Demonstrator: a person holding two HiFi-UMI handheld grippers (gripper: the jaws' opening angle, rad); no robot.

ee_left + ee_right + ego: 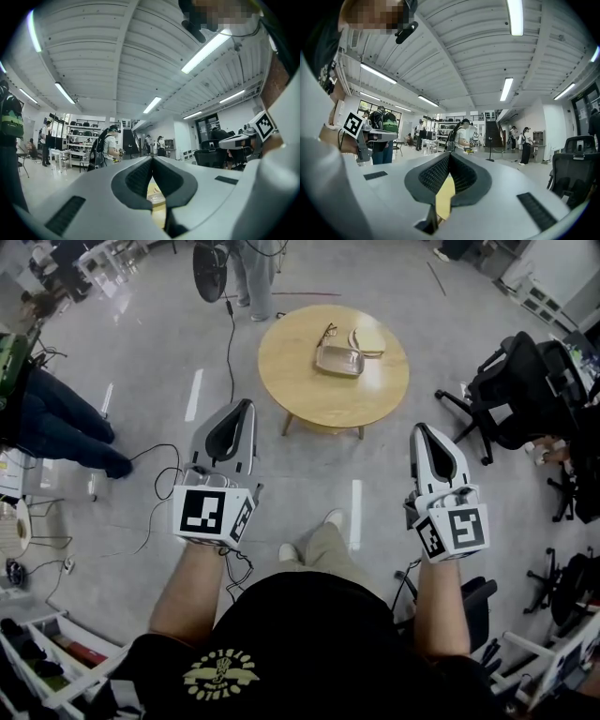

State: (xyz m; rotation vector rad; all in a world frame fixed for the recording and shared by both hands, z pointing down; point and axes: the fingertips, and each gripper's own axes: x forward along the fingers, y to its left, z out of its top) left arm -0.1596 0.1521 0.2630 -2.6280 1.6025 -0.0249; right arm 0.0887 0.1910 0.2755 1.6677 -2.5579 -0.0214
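While your left gripper (246, 405) and right gripper (419, 428) are closed, empty, the tray (339, 360) lies ahead between them.
It sits at the table's (291, 381) centre, long side crosswise to you.

A black floor fan (209, 268) is seen at the far edge of the grey floor, with its cable (230, 343) trailed towards loose wires (155, 474) on the left. Dark-trousered legs (56, 423) are stretched out at the left edge. A black office chair (511, 390) is parked on the right. White floor stripes (195, 395) are painted on the floor, and a white rack (37, 662) is placed at the lower left. Strip lights (213, 47) are mounted on the ribbed ceiling.
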